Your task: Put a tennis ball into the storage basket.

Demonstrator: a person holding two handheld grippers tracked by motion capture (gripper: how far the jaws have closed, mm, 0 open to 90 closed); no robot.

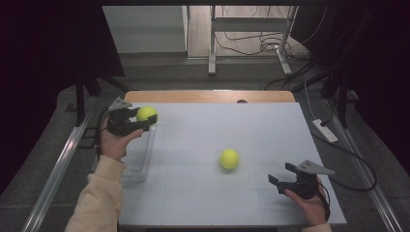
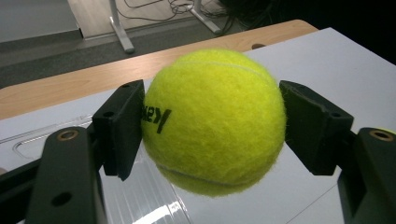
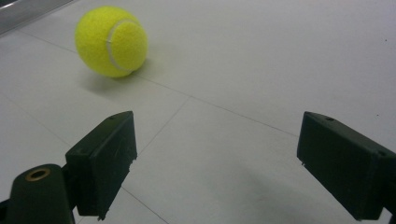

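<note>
On the white table [image 1: 208, 203], with grey floor and cables behind, the left gripper [image 1: 145, 121] at 10 o'clock squeezes one tennis ball [image 1: 146, 114], while the right gripper [image 1: 282, 176] at 4 o'clock gapes wide near the second ball [image 1: 229, 159].

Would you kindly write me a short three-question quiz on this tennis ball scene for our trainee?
1. True or false: the left tool is shut on a tennis ball.
2. Where does the second ball lie?
A. in the clear tray
B. on the white table top
C. between the right tool's pads
3. Fill in: the right tool stands ____.

Key: 1 true; 2 B; 3 open, with nothing between its pads.
</note>
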